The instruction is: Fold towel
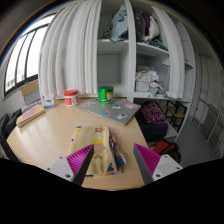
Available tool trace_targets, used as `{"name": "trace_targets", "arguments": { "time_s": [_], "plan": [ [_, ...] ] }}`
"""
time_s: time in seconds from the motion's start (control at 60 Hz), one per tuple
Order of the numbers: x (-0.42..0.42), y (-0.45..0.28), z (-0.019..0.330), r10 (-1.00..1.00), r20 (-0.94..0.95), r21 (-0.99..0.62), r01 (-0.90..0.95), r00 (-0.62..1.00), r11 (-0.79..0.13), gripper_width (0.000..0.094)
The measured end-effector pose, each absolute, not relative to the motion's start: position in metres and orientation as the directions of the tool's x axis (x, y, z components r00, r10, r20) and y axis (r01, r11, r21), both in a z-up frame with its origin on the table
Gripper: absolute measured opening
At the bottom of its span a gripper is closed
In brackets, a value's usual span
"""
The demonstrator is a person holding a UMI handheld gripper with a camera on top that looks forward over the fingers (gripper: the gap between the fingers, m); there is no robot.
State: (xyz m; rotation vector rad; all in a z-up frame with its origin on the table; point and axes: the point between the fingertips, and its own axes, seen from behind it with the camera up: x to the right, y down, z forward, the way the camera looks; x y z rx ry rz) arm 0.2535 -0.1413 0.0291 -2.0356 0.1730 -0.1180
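Gripper view: gripper spread, released; towel bunched between fingers at lower centre; risks snagging one layer.

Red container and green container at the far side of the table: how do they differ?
The red container is red with a pale lid or band; the green container is plain green. The red container stands nearer the window, the green container nearer the shelves. Both sit upright on the table, beyond the open gripper with the towel between its fingers.
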Motion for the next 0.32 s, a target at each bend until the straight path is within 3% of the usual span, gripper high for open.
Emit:
{"name": "trace_targets", "arguments": {
  "time_s": [0.317],
  "plan": [
    [0.288,-0.263,0.061,-0.171,-0.159,-0.903,-0.213,0.972,-0.374,0.0826]
  ]
}}
